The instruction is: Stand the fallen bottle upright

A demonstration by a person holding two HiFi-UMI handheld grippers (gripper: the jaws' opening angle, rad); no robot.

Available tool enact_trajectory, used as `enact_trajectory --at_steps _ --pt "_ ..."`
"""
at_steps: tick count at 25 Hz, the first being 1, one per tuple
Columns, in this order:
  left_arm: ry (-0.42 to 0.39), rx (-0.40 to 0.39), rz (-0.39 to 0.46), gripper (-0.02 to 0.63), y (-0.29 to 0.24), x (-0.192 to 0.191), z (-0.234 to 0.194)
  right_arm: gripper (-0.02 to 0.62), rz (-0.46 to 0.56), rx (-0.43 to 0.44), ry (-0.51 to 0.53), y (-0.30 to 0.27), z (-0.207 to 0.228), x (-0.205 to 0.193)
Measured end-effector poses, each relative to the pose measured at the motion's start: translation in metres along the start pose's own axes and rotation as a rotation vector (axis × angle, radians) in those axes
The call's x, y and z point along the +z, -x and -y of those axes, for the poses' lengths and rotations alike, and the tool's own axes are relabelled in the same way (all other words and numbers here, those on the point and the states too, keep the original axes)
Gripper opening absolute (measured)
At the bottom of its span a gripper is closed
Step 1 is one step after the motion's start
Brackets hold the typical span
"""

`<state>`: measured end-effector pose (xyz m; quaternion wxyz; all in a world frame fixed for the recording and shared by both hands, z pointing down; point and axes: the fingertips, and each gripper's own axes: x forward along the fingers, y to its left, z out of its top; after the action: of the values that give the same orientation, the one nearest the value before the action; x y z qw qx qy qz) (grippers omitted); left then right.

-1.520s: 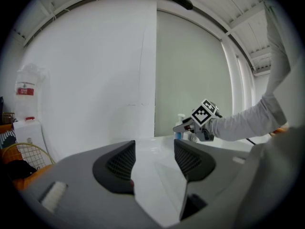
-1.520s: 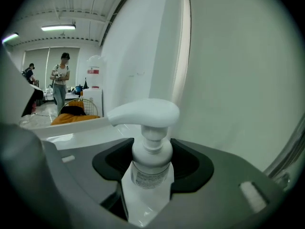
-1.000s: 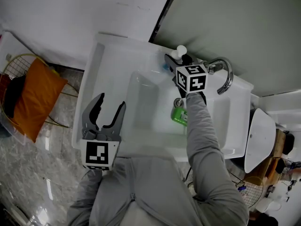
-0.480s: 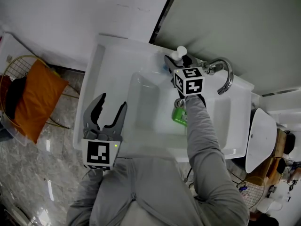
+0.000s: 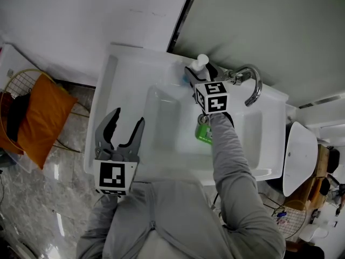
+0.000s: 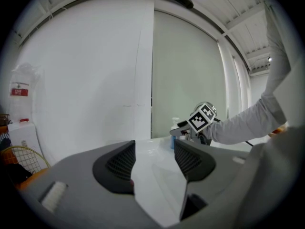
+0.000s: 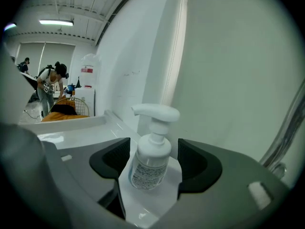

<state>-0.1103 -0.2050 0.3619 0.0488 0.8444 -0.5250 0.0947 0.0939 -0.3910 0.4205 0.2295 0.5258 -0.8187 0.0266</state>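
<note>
Since a second ago the right tongs point(image 7: 153, 165) have spread wider and are still opening. Their pads stand clear of the white pump bottle point(image 7: 150, 160), which is upright between them on the back rim of the white sink point(image 5: 129, 74), near the faucet point(image 5: 251, 84). A green container point(image 5: 204, 133) sits in the basin. The left tongs point(image 5: 125, 127) are apart and empty at the sink's near left edge.

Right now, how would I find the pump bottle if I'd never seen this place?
Look for the white sink against the wall, then its curved metal faucet at the back edge. Just left of the faucet stands the pump bottle. It is the only one with a white pump top, unlike the green bottle down in the basin.
</note>
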Motion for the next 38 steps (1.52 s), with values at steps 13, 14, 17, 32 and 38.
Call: enact_trajectory --at_steps 13,14,17,32,38 --pt "-0.028 -0.144 0.013 0.298 -0.018 0.005 0.038 0.293 -0.065 -0.056 -0.054 0.107 0.004 -0.068" --pt "-0.029 -0.163 0.012 0.298 -0.02 0.005 0.044 0.293 -0.079 -0.068 -0.074 0.119 0.007 -0.077" --pt "-0.031 -0.221 0.007 0.298 -0.025 0.004 0.062 0.293 -0.129 -0.118 -0.129 0.154 0.017 -0.108" --pt "-0.158 -0.605 -0.044 0.298 -0.058 -0.022 0.19 0.291 -0.016 -0.51 -0.304 0.331 0.014 -0.149" --pt "-0.255 -0.767 -0.069 0.298 -0.064 -0.037 0.245 0.291 0.025 -0.61 -0.332 0.368 -0.01 -0.152"
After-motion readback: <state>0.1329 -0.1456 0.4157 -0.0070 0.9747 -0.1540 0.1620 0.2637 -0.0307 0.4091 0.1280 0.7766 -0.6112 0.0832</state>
